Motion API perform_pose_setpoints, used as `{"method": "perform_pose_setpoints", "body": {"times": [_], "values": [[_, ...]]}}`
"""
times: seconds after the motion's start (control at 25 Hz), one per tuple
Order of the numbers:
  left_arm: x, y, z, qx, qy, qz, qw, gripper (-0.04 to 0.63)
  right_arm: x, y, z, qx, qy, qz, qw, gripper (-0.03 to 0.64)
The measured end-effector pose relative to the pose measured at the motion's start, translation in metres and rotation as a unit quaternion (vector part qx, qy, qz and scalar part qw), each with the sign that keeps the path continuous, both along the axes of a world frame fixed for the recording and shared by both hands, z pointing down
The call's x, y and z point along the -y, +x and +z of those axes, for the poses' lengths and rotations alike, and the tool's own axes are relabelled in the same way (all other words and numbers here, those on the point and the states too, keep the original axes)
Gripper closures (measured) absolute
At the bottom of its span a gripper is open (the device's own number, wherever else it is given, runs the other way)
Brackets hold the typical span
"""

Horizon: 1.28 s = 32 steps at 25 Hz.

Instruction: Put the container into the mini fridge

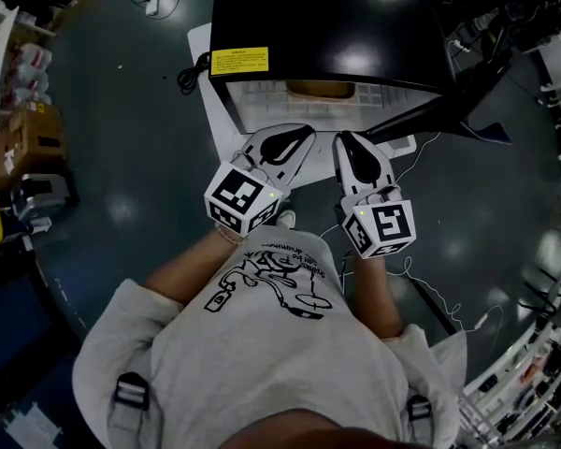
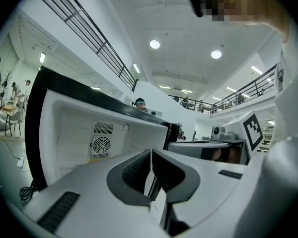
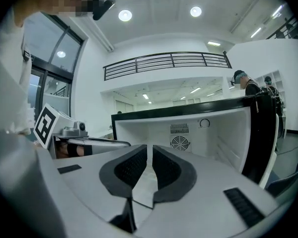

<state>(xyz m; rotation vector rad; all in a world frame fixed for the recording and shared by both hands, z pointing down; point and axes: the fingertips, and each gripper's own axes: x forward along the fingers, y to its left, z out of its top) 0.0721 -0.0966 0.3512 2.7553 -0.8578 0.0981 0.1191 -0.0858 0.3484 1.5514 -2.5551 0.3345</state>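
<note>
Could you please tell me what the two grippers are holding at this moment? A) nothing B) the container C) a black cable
A: the left gripper and the right gripper each have their jaws together with nothing between them, facing the open mini fridge.

The right tool (image 3: 149, 151) is pointing straight at the open mini fridge (image 3: 223, 133), its dark jaws sitting together with nothing between them. The fridge's white inside is facing us, a round fan grille (image 3: 179, 143) showing on its back wall and a dial (image 3: 204, 123) just above and right of that. Its black door (image 3: 262, 133) is standing open on the fridge's right. Left of the fridge, the left tool (image 3: 116, 143) is pointing in too, its marker cube (image 3: 45, 124) showing. Behind the fridge a person (image 3: 244, 83) is standing.
</note>
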Motion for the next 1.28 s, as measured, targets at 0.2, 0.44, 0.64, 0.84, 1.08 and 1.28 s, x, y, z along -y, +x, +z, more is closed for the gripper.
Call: {"method": "perform_pose_setpoints", "body": {"times": [0.2,0.44,0.64,0.84,1.08,1.28], "values": [[-0.014,0.007,-0.009,-0.006,0.004,0.023,0.9997,0.578,-0.014,-0.007,-0.007,-0.007,0.006,-0.011,1.000,0.569],[-0.029,-0.001,-0.022,-0.013,0.014,0.031,0.9993,0.580,-0.028,-0.012,-0.011,-0.018,0.012,-0.030,0.999,0.574],[-0.037,-0.005,-0.027,-0.021,0.017,0.039,0.9989,0.580,-0.038,-0.019,-0.017,-0.003,0.013,-0.038,0.999,0.575],[-0.044,-0.009,-0.028,-0.023,0.016,0.040,0.9988,0.580,-0.045,-0.025,-0.023,0.001,0.017,-0.047,0.999,0.583],[-0.047,-0.010,-0.030,-0.024,0.016,0.040,0.9988,0.580,-0.047,-0.028,-0.025,0.008,0.015,-0.054,0.998,0.583],[-0.049,-0.011,-0.032,-0.026,0.019,0.040,0.9987,0.580,-0.050,-0.030,-0.026,0.008,0.017,-0.056,0.998,0.583]]}}
